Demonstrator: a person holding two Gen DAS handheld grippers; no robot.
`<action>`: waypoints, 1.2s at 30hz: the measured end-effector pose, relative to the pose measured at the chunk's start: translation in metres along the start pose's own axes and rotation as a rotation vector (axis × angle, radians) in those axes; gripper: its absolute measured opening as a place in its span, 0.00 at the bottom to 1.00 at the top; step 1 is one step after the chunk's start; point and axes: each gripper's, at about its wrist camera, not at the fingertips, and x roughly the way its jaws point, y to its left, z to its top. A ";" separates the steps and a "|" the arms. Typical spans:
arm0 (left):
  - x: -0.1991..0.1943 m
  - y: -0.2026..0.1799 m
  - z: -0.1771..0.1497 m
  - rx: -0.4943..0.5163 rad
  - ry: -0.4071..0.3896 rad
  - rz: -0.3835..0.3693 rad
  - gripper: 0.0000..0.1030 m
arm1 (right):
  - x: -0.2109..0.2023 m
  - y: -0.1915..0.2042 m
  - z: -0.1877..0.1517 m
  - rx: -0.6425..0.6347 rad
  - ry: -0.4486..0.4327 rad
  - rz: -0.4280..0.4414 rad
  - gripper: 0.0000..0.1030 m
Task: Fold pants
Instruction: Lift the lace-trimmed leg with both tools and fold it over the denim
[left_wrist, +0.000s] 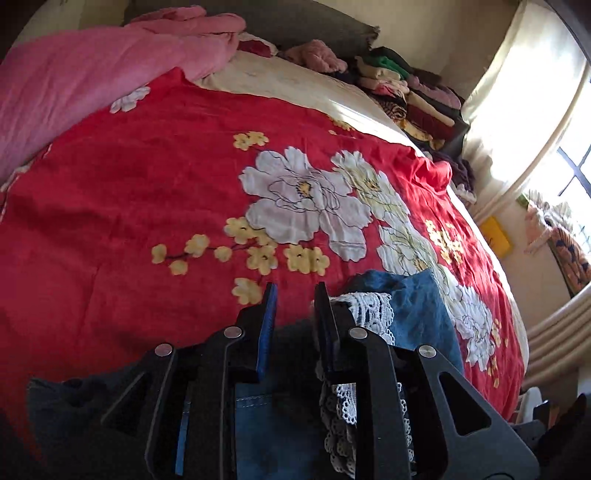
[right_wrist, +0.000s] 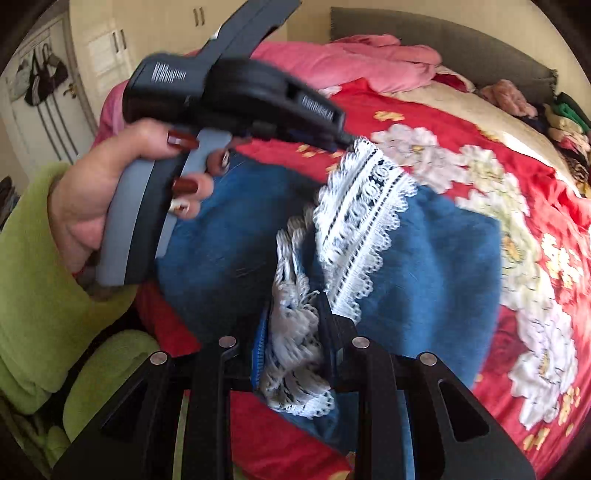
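Blue denim pants (right_wrist: 436, 266) with white lace hems (right_wrist: 364, 221) lie bunched on the red floral bedspread (left_wrist: 147, 184). My right gripper (right_wrist: 293, 332) is shut on one lace hem (right_wrist: 291, 350) and lifts it. My left gripper (left_wrist: 293, 291) has its jaws apart with nothing between them; lace (left_wrist: 373, 314) lies against the outside of its right finger, denim (left_wrist: 421, 314) below. In the right wrist view the left gripper (right_wrist: 341, 142) is held by a hand in a green sleeve, its tip at the top of the other lace hem.
A pink quilt (left_wrist: 74, 85) is heaped at the bed's head. A stack of folded clothes (left_wrist: 413, 92) lines the far right side by a bright window (left_wrist: 569, 166). Wardrobe doors (right_wrist: 110, 48) stand at the left.
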 end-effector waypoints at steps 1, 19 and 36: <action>-0.002 0.002 -0.002 -0.013 0.000 -0.011 0.12 | 0.004 0.006 0.001 -0.014 0.008 0.011 0.23; 0.004 -0.004 -0.013 -0.090 0.031 -0.140 0.37 | -0.026 -0.150 0.017 0.347 -0.096 -0.128 0.49; 0.029 -0.040 -0.026 0.115 0.067 0.039 0.12 | 0.005 -0.201 0.011 0.441 -0.098 -0.087 0.10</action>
